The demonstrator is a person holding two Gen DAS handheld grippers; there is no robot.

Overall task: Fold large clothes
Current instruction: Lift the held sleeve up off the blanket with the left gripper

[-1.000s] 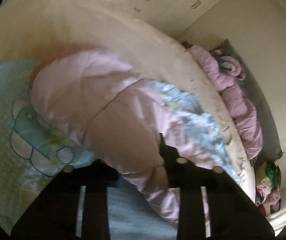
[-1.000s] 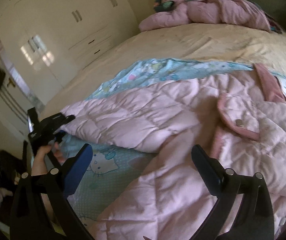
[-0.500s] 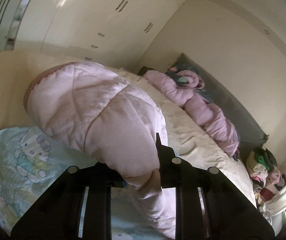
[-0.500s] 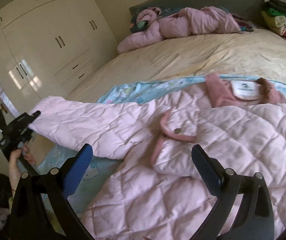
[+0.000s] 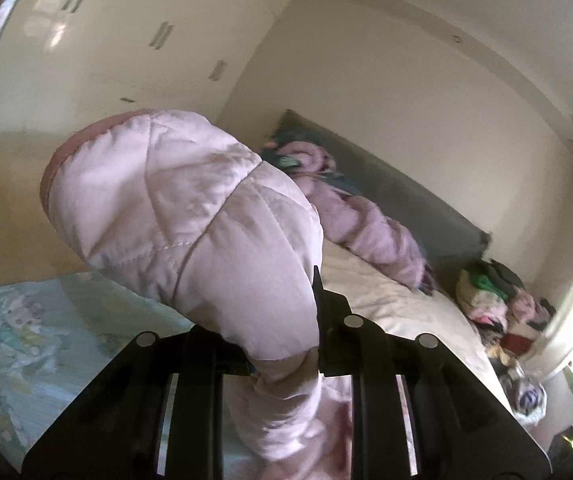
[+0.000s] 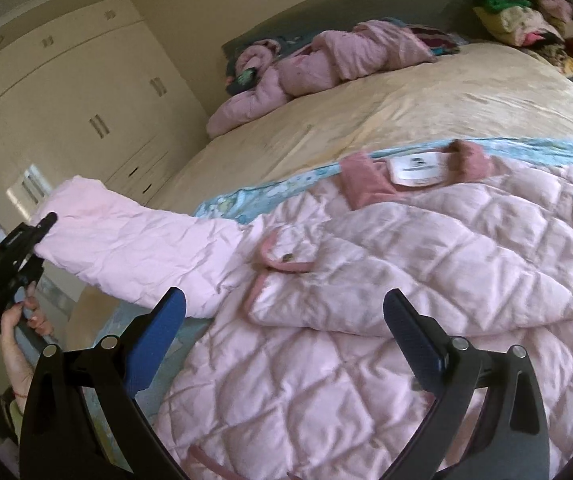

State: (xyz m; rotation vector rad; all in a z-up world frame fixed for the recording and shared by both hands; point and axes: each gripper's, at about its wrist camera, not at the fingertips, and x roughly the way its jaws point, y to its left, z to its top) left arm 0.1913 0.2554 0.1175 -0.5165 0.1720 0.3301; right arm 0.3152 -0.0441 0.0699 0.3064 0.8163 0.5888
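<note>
A large pink quilted coat (image 6: 406, 280) lies spread on a light-blue cartoon-print sheet (image 6: 546, 152) on the bed, collar and white label (image 6: 416, 168) toward the headboard. My left gripper (image 5: 282, 344) is shut on the coat's sleeve (image 5: 190, 216) near the cuff and holds it lifted off the bed. In the right wrist view the left gripper (image 6: 44, 224) holds the sleeve (image 6: 126, 248) stretched out to the left. My right gripper (image 6: 284, 324) is open and empty, hovering over the coat's lower body.
A second pink garment (image 6: 318, 68) lies by the grey headboard (image 6: 366, 8). A pile of mixed clothes (image 6: 526, 12) sits at the bed's far right corner. Cream wardrobes (image 6: 66, 112) line the left wall. The yellow bedspread (image 6: 426, 100) lies beyond the coat.
My left gripper has lifted the sleeve off the bed and pulled it out to the left and up. My right gripper has tilted up and stayed open over the coat.
</note>
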